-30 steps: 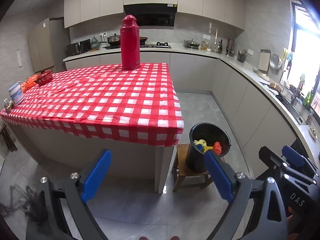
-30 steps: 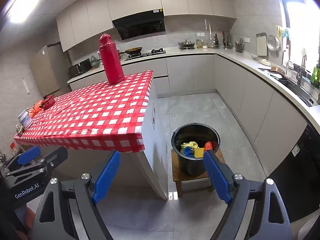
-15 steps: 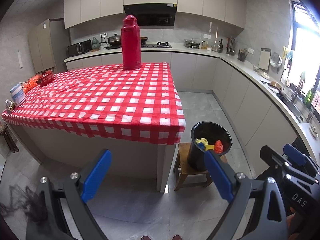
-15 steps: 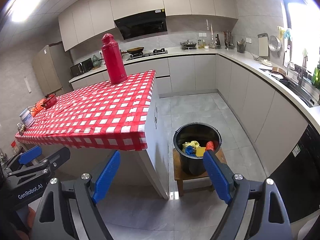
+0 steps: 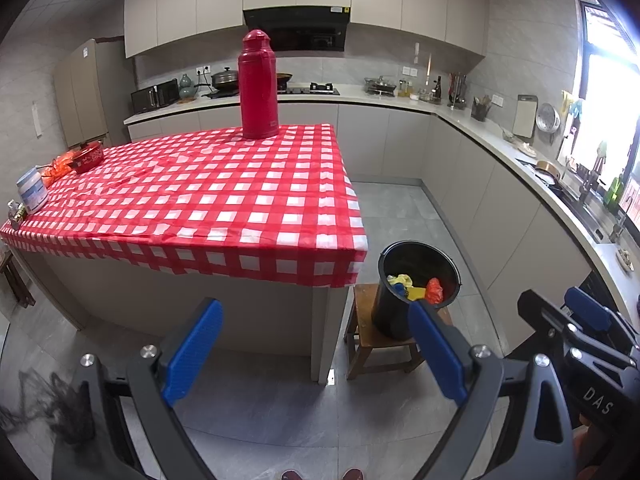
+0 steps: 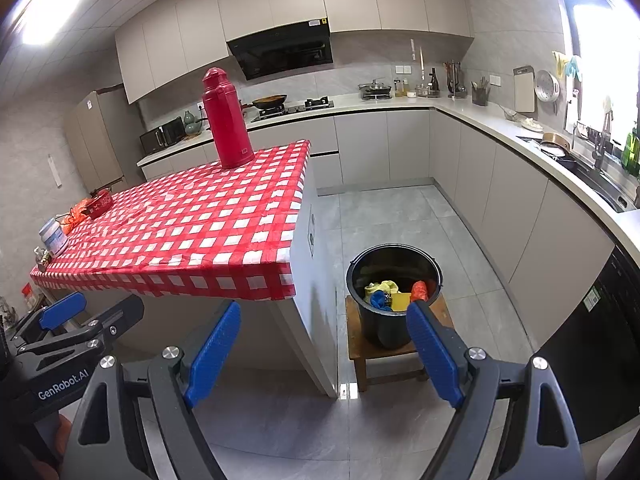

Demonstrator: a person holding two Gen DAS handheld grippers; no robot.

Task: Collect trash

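Crumpled yellow, blue and orange trash [image 6: 396, 294] lay inside the black round plastic bin [image 6: 394, 276] at one o'clock of both empty, spread-jawed grippers, the right gripper [image 6: 324, 350] nearer than the left gripper [image 5: 316, 346].

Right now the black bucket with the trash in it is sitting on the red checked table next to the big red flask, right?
Not quite. The black bucket with the trash sits on a small wooden stool on the floor, beside the red checked table. Only the big red flask stands on that table, as the right wrist view shows.
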